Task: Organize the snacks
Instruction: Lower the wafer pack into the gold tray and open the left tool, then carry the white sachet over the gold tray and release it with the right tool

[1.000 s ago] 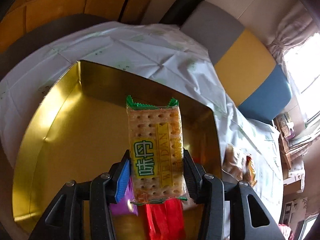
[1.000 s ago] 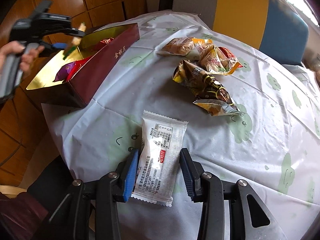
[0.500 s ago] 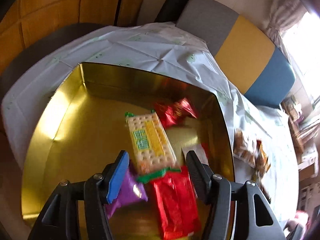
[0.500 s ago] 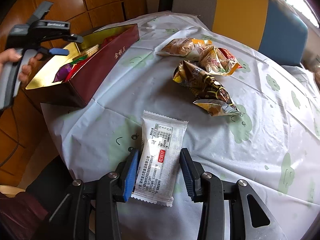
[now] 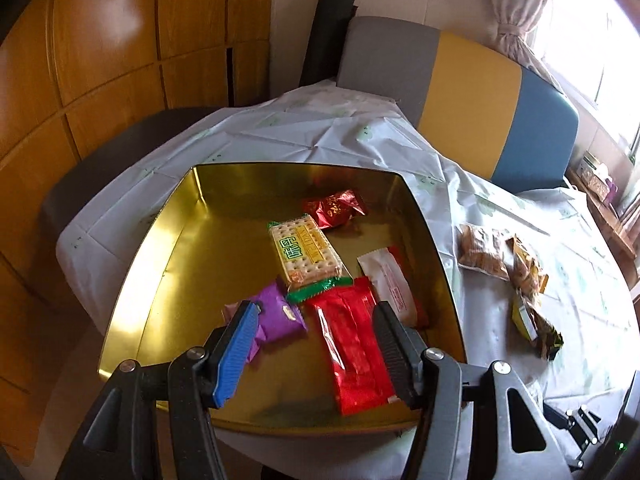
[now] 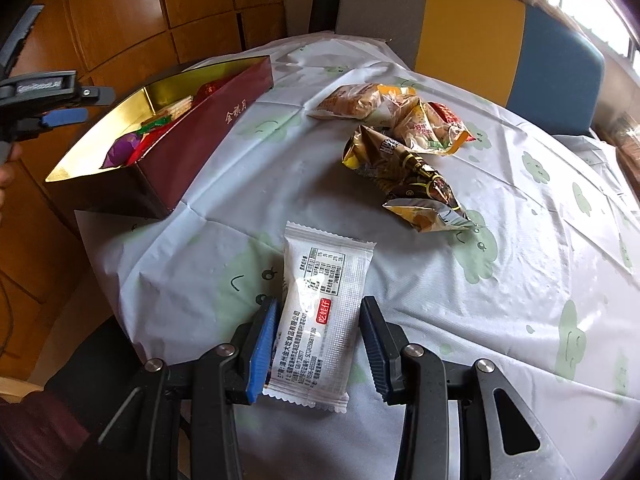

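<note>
Five packets lie inside the gold-lined box (image 5: 168, 240): one cracker packet (image 5: 304, 254) near its middle, one small red packet (image 5: 334, 212) toward the far wall, one white packet (image 5: 390, 284) by the right wall, one long red packet (image 5: 354, 352) and one purple packet (image 5: 276, 316) at the near wall. Left tool (image 5: 314, 340) hovers above the box's near edge – spread wide, holding nothing. Right of the box, on the counter (image 6: 520, 280), one white sachet (image 6: 320, 312) lies flat between the parted fingers of the right tool (image 6: 316, 340); whether they touch it I cannot tell. Farther from the box lies a heap of about four crumpled bags (image 6: 404, 140).
</note>
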Demonstrator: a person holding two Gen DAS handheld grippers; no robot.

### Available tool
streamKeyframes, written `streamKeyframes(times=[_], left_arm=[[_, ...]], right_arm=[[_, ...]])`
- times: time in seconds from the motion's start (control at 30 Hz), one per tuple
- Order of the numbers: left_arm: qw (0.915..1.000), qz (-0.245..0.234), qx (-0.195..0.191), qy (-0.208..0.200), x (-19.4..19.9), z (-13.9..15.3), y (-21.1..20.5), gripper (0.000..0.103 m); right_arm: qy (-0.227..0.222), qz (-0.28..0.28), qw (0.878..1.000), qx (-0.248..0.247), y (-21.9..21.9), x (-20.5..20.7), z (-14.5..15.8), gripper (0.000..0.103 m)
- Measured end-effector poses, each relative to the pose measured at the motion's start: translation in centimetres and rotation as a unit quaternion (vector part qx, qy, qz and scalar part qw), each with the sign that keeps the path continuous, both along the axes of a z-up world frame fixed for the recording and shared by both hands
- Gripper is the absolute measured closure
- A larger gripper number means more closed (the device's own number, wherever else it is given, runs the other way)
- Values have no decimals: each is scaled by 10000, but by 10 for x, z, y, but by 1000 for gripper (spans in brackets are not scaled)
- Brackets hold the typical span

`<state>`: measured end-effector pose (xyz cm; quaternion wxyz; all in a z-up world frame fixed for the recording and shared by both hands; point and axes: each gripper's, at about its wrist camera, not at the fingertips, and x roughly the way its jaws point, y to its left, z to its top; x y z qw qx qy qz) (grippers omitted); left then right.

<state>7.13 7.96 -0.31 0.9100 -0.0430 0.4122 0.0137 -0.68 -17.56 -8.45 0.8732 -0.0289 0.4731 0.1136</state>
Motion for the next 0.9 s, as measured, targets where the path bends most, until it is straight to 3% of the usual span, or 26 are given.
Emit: streamKeyframes(times=[0.9], left_arm=[[9999,-127,61,-32,-33,1,4,42]], right_arm=[[40,-261,9996,-81,4,-2,2,65]])
